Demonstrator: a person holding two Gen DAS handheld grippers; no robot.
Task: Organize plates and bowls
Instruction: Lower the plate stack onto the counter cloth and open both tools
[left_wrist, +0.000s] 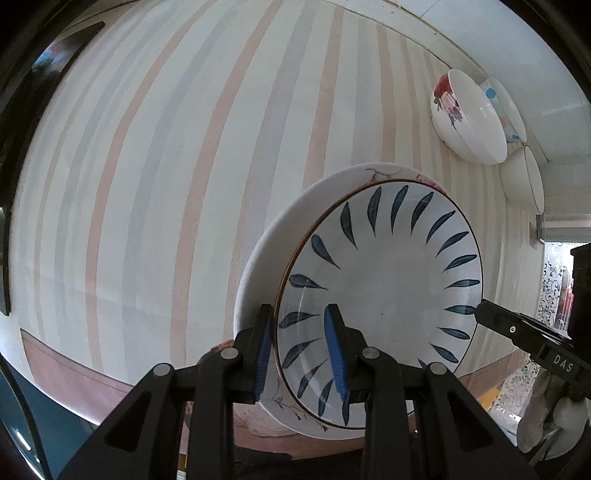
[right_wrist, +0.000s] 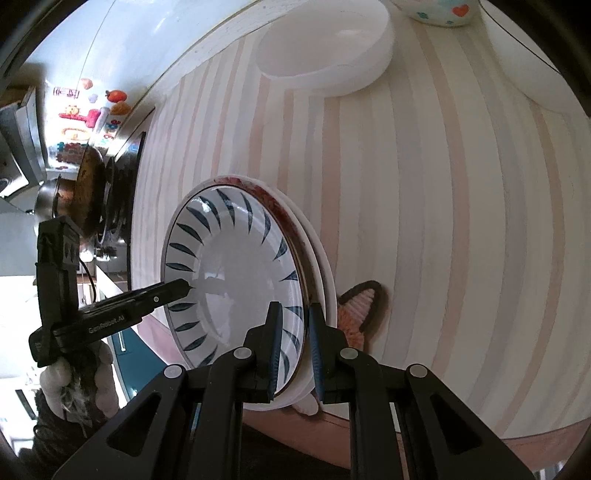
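Observation:
A blue-leaf plate (left_wrist: 388, 288) lies on top of a larger white floral plate (left_wrist: 266, 258) on the striped tablecloth. My left gripper (left_wrist: 299, 350) straddles the near rim of the leaf plate, one blue pad inside and one outside, with a gap still showing. My right gripper (right_wrist: 295, 350) grips the opposite rim of the leaf plate (right_wrist: 229, 273), pads close on both sides, above the white plate (right_wrist: 325, 280). Each gripper shows in the other's view: the right gripper (left_wrist: 517, 328) and the left gripper (right_wrist: 147, 299).
A floral bowl (left_wrist: 465, 114) and two more bowls (left_wrist: 524, 181) stand at the table's far edge. A white bowl (right_wrist: 325, 55) and a heart-pattern bowl (right_wrist: 439, 11) are at the far side. A cat-shaped coaster (right_wrist: 358, 310) lies beside the plates. Pots (right_wrist: 85, 192) stand off the table.

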